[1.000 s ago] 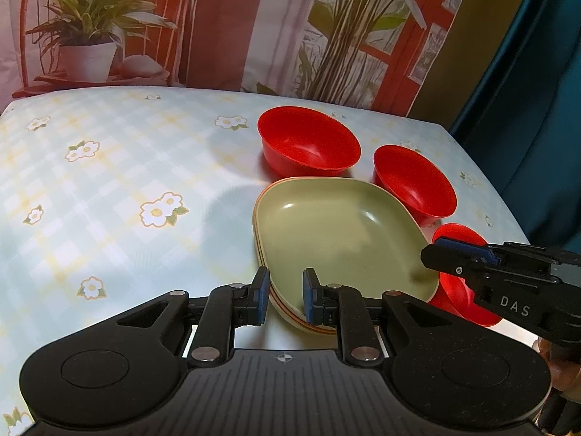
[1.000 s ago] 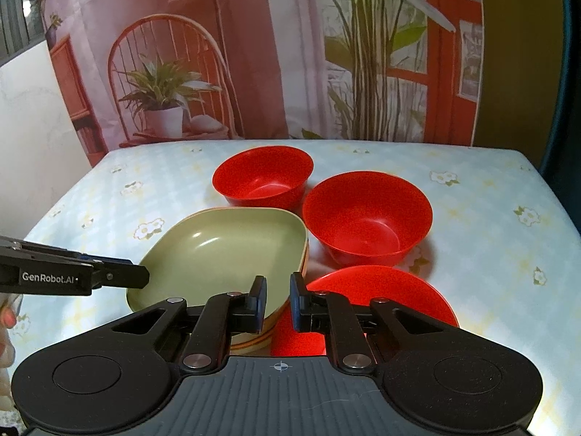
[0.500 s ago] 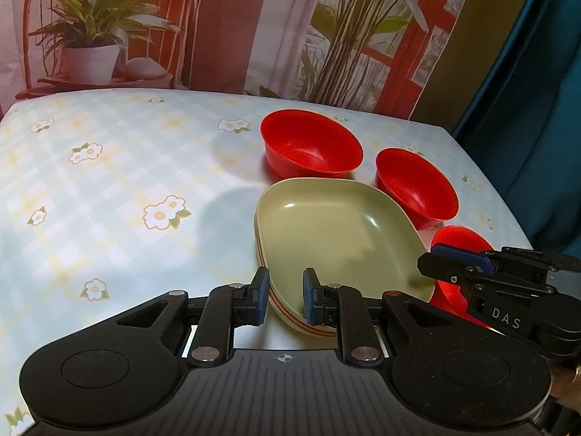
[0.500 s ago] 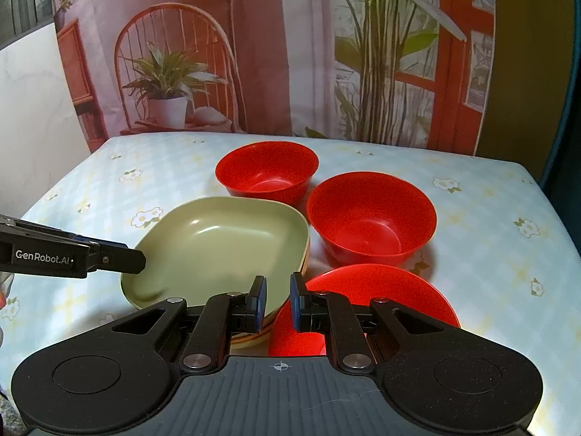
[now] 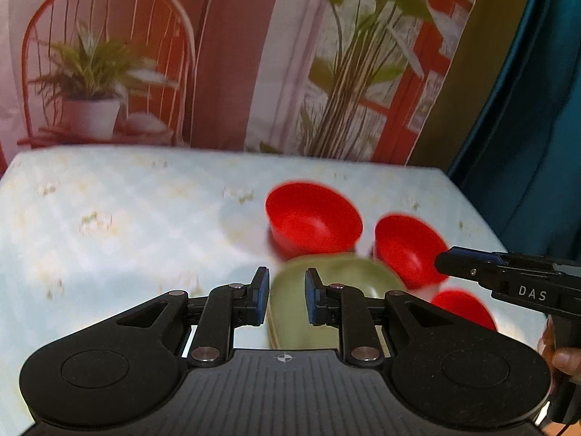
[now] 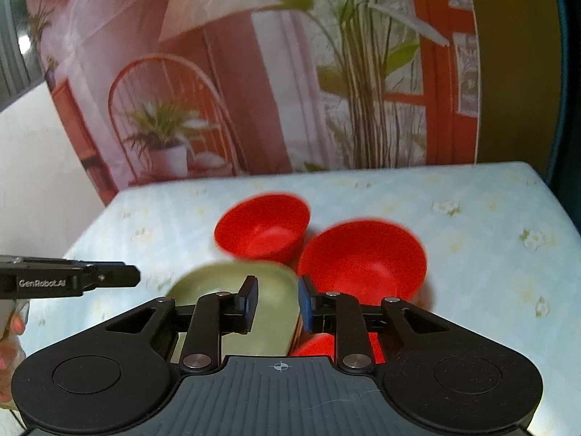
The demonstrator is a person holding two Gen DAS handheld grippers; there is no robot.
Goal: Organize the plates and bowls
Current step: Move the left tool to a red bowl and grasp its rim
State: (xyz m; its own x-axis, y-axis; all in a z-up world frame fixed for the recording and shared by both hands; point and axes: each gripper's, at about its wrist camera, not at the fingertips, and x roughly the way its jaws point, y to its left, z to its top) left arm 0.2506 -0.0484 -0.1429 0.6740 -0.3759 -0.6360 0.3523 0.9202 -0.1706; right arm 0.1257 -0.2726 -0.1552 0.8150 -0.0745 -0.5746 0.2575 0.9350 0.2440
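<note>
Plate (image 5: 337,283), green, lies on the surface (image 5: 127,225) near its front right part, with three red bowls around it. Far bowl (image 5: 314,218) sits just behind the plate; mid bowl (image 5: 408,249) is to the plate's right rear, touching or nearly touching it; near bowl (image 5: 463,307) is at the plate's right front, partly hidden. Frames are motion-blurred, so contact between rims cannot be settled.

Left claw (image 5: 283,299): jaws opening, a narrow gap between the blue pads, nothing pinched; the plate's left rim shows through the gap, below and beyond the tips. Right claw (image 6: 277,303): jaws opening, likewise with a narrow gap and holding nothing; the plate's right edge lies beneath, the near bowl (image 6: 317,343) just right of it.

Each claw appears in the other's view, one either side of the plate. Printed backdrop (image 5: 254,54) hangs behind the surface
</note>
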